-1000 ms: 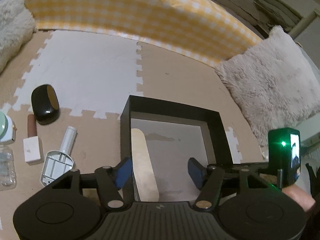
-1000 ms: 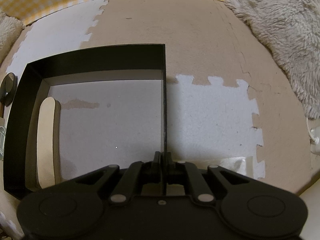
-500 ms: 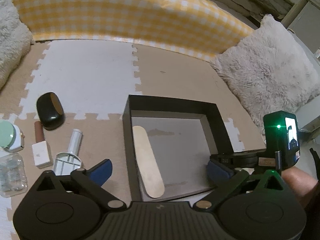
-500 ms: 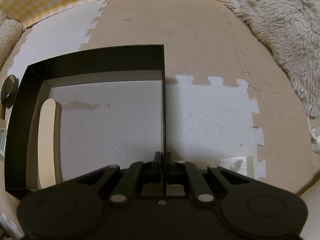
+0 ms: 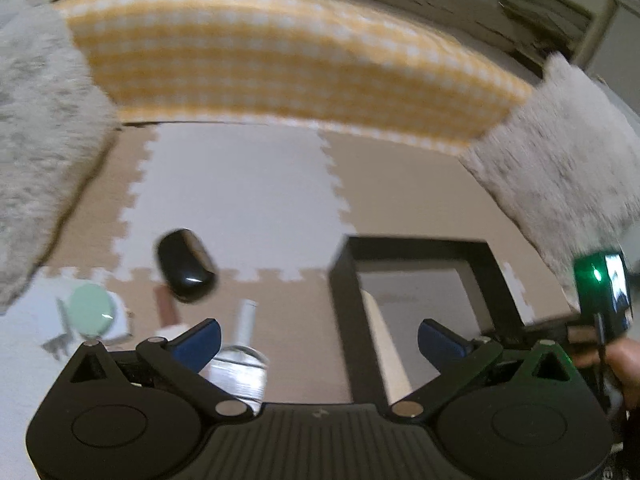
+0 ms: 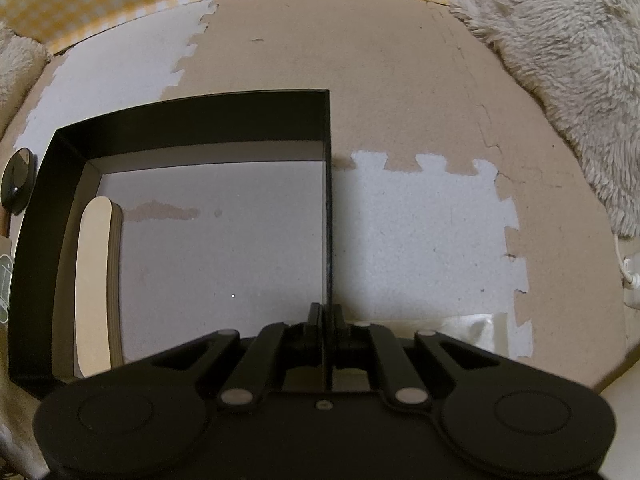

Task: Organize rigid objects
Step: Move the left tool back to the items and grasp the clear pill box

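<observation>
Left wrist view, blurred: left tongs point(image 5: 319, 340) spread wide after just opening, nothing between them – hovering over floor mat point(image 5: 240, 200) between box point(image 5: 344, 320) and loose things: black case point(image 5: 186, 270), white tube point(image 5: 247, 320), mint-lidded jar point(image 5: 91, 314). Right tongs point(image 6: 325, 316) pinched tight on box's right wall point(image 6: 327, 200). Wooden board point(image 6: 94, 292) lying inside box against its left wall – rest of box floor bare

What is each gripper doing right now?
Left gripper: jaws wide open after just opening, holding nothing.
Right gripper: shut on the right wall of the black box.
</observation>
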### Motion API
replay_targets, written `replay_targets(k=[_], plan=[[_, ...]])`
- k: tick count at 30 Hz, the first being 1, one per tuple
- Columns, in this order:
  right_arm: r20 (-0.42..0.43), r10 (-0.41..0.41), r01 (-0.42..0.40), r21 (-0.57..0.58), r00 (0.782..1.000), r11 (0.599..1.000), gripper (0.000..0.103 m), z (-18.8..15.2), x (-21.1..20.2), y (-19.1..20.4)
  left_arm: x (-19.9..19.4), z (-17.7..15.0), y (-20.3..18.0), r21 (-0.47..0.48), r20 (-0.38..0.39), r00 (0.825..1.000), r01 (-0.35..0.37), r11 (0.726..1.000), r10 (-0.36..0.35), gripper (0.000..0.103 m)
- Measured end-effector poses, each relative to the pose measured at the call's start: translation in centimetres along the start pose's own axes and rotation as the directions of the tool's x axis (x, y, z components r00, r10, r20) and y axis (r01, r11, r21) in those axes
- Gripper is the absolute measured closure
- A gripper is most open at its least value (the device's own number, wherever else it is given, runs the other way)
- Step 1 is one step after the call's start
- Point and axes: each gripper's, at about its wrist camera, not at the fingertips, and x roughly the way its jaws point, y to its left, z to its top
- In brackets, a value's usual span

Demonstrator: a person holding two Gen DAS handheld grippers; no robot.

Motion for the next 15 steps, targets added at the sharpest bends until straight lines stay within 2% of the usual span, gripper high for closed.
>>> replay_targets(k=[4,8,11,15], plan=[[0.001,-0.001,0.001,-0.001,1.000,1.000,0.097,0.0,0.0,0.0,-0.3,0.4,3.0,-0.097,0.027,0.999,-0.040,0.994,0.043,0.000],[0.001,-0.001,0.001,-0.001,1.000,1.000,0.097,0.0,0.0,0.0,0.0,0.3,6.0,-0.168,0.011,0.993,-0.112,0.979,0.115,0.000],[0.001,-0.001,0.001,-0.004,1.000,1.000,0.097,0.0,0.0,0.0,0.6,-0.4,8.8,-0.259,-0.037,0.982,-0.186,0.948,0.183,0.000],[0.001,-0.002,0.002,-0.005,1.000,1.000,0.097,0.0,0.0,0.0,1.9,-1.4,11.7,-0.322,-0.116,0.960,-0.278,0.905,0.254,0.000]])
